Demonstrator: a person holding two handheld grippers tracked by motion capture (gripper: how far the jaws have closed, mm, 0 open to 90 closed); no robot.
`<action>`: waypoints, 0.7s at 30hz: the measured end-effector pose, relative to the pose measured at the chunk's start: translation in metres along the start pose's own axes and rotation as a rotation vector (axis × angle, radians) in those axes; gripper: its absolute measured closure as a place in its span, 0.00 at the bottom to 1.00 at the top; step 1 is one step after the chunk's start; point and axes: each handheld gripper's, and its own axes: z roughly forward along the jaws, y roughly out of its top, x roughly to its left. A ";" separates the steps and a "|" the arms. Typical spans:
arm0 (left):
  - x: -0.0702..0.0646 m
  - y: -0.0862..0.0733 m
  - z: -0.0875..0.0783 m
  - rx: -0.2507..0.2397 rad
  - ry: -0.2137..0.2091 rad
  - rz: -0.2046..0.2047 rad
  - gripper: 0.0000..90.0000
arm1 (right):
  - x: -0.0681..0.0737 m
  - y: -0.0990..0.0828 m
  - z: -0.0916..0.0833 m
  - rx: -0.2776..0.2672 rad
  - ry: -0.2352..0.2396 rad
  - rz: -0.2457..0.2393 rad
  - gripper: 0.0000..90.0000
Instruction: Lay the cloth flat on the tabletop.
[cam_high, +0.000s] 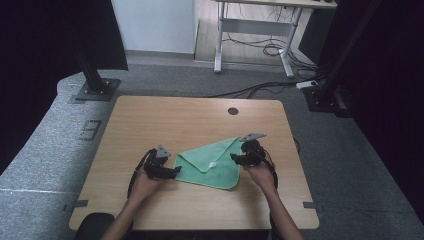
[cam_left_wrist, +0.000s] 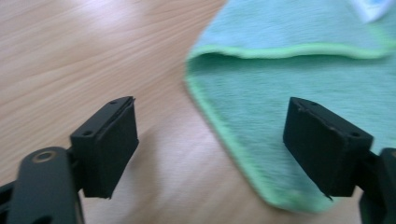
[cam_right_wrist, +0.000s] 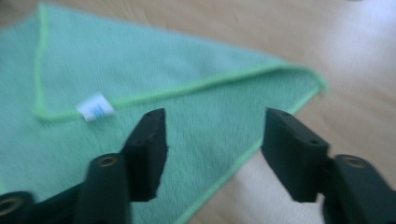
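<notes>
- Forearms come in from bottom of high view, one each side of cloth, placed for two-handed folding by the look
- left gripper at cloth's lower-left corner, jaws spread, nothing between; corner lies under right jaw in left gripper view
- right gripper at right edge, jaws apart, empty
- green cloth flat, centre of table, flap folded over, white tag at flap tip
- long axis runs lower left to upper right, point aims at upper right
</notes>
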 end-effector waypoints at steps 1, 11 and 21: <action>0.001 -0.001 0.002 0.010 0.015 -0.003 0.18 | 0.002 -0.007 0.003 0.009 -0.014 -0.008 0.38; -0.013 -0.006 -0.003 0.026 0.005 0.011 0.17 | 0.011 -0.053 0.013 0.033 -0.089 0.029 0.17; -0.047 -0.007 -0.010 0.050 -0.076 0.084 0.18 | -0.007 -0.068 0.002 0.020 -0.137 0.109 0.16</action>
